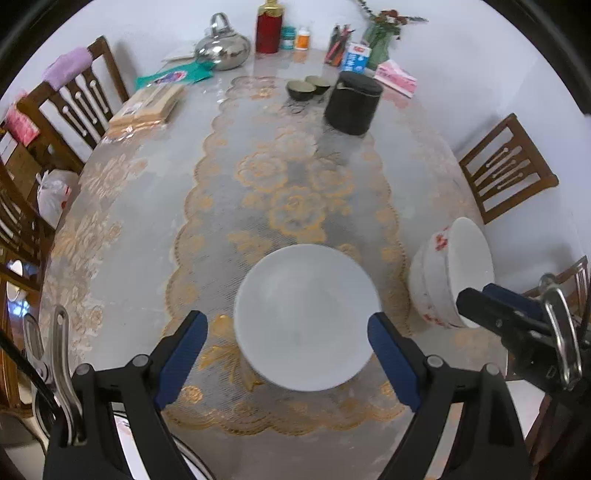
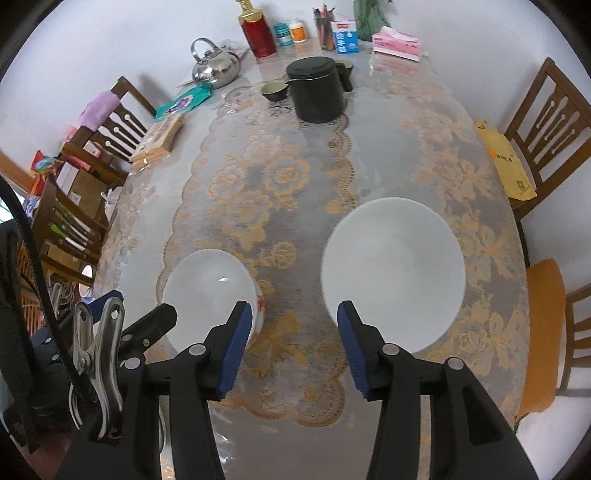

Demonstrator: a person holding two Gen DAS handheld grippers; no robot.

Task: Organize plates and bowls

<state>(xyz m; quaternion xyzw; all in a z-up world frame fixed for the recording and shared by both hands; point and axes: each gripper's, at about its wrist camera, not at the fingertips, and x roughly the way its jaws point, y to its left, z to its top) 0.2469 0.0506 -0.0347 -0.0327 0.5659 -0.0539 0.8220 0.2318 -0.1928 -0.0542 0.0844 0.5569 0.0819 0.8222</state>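
Note:
A plain white bowl (image 1: 306, 317) sits on the lace cloth between the open fingers of my left gripper (image 1: 288, 354). A second white bowl with red flowers on its outside (image 1: 443, 273) stands to its right, with my right gripper (image 1: 476, 299) close at its near rim. In the right wrist view my right gripper (image 2: 291, 343) is open and empty above the cloth, with a white bowl (image 2: 208, 291) at its left finger and another white bowl (image 2: 393, 273) at its right finger. The left gripper's tip (image 2: 147, 325) shows beside the left bowl.
A black lidded pot (image 1: 352, 103), two small dark cups (image 1: 301, 90), a steel kettle (image 1: 221, 48), a red bottle (image 1: 269, 31), a pen holder, a milk carton and a pink tissue pack stand at the far end. Wooden chairs (image 1: 506, 166) flank the table.

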